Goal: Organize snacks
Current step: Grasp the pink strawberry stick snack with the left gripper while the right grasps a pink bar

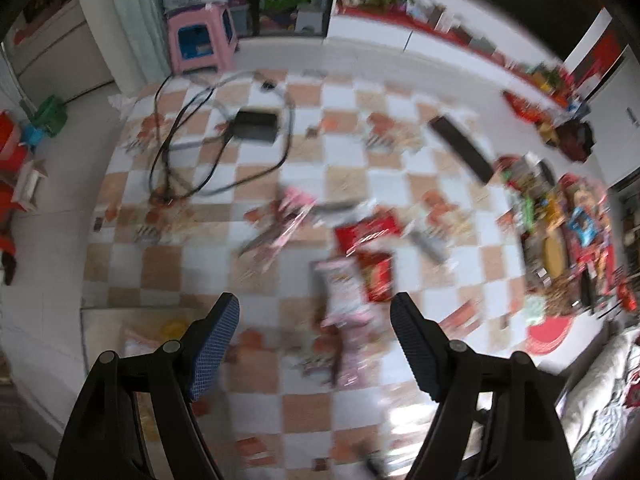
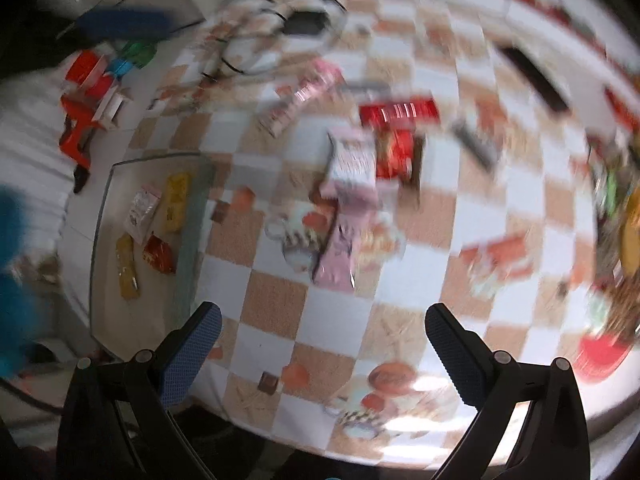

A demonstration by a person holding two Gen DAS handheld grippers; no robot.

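My left gripper (image 1: 314, 322) hangs wide open and empty above the checkered tablecloth (image 1: 168, 264); my right gripper (image 2: 322, 330) is likewise spread, holding nothing. Just beyond lie pink snack packets (image 2: 348, 184) touching red packets (image 2: 396, 128). Farther off sits a black box (image 1: 256, 125) among cables.

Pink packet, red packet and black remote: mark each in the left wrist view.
pink packet (image 1: 344, 300): left wrist view, middle of wrapper.
red packet (image 1: 376, 278): left wrist view, centre of front.
black remote (image 1: 462, 147): left wrist view, mid-body.
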